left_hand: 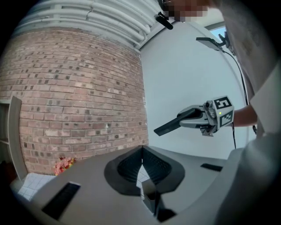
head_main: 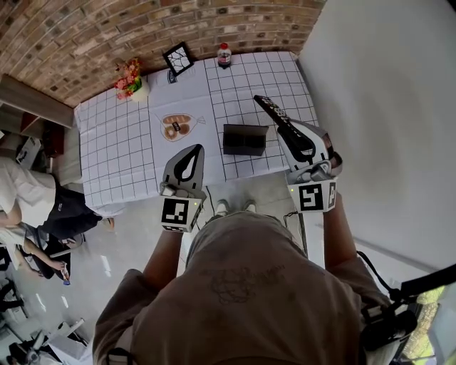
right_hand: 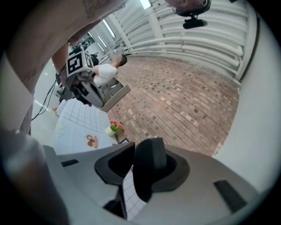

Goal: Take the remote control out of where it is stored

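Aloft, long slim black remote control [head_main: 272,112], clamped in right tongs [head_main: 287,133]

A curved brick wall [head_main: 107,36] fills the top of my head view and meets a plain white wall [head_main: 385,85] that runs down the right side. My table [head_main: 121,164] stands against the brick in the upper middle, draped in a white cloth with a dark grid. Below it, at lower left, the pale floor [head_main: 121,249] is glossy and throws back light. At the top of the right gripper view, a white ribbed ceiling [right_hand: 184,44] carries bright strip lights [right_hand: 144,3].
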Demonstrator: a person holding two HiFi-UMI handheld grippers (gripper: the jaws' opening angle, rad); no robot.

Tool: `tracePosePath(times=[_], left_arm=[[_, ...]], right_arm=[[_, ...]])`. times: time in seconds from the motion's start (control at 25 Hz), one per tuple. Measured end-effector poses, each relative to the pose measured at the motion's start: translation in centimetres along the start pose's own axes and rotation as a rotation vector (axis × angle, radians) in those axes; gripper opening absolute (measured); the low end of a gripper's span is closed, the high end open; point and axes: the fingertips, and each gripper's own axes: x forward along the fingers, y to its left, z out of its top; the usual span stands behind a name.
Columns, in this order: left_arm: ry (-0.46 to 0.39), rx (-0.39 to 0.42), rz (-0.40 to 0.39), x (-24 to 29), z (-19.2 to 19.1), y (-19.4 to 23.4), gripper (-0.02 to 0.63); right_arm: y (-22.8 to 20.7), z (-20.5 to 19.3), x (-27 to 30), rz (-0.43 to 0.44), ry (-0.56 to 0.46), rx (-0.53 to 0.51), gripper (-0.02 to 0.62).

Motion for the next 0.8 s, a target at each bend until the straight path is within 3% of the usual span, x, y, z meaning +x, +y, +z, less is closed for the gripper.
tracePosePath(times=[0.24, 0.4, 0.56, 0.8], left_arm=[[-0.039, 0.027, -0.002, 1.1, 1.5, 0.4, 0.012], [-0.011, 0.057, -0.01, 1.2, 1.2, 0.1, 0.012], [-0.079, 0.054, -0.005, 1.5, 3.4, 0.4, 0.011], [-0.071, 0.065, 0.004, 1.2, 3.7, 1.5, 0.012]], right_arm=[[-4.9, 1.6, -3.2, -0.17, -0.023, 0.024, 0.12], [-6.3, 1.5, -5.8, -0.265, -0.086, 0.174, 0.12], [-7.6, 2.7, -7.3, -0.334, -0.178, 0.266, 0.118], [-8.9, 2.9, -9.6, -0.414, -0.269, 0.462, 0.119]])
